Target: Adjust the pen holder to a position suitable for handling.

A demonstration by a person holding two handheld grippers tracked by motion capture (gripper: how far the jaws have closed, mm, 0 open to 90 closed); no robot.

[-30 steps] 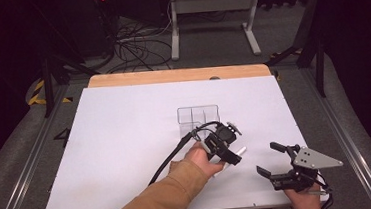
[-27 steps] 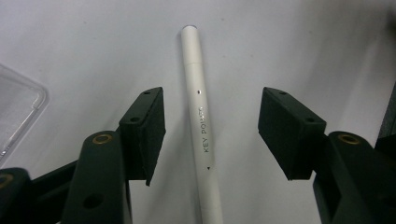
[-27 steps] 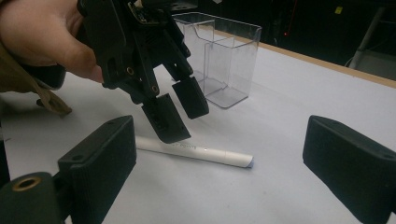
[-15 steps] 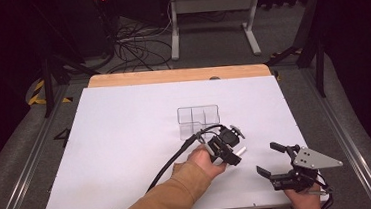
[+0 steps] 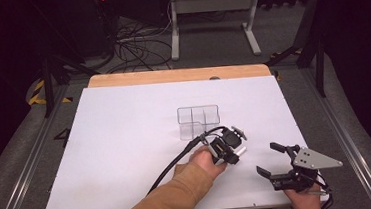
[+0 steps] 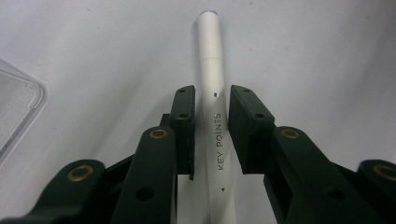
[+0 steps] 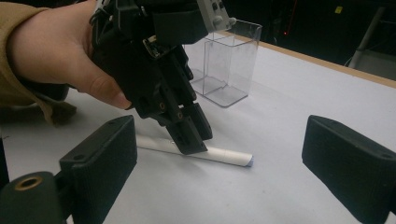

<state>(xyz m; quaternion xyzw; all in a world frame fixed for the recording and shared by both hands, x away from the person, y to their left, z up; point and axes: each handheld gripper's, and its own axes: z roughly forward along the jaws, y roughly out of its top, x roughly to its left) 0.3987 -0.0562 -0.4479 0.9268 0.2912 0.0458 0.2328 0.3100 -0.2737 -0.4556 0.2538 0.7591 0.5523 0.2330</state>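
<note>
Now we are reaching down with the left gripper [image 6: 205, 135] to pick up the white pen [image 6: 212, 116]. The pen is lying flat on the white table [image 5: 126, 139], near us and a little to the right of the clear box [image 5: 198, 121]. Our jaws are sitting on both sides of the pen, with a thin gap showing on each side, so we are not squeezing it yet. To do this well, we are keeping the pen in the middle of the jaws and closing slowly, so it does not roll away. The right gripper [image 5: 273, 159] is waiting wide open and empty, further right and near us.
</note>
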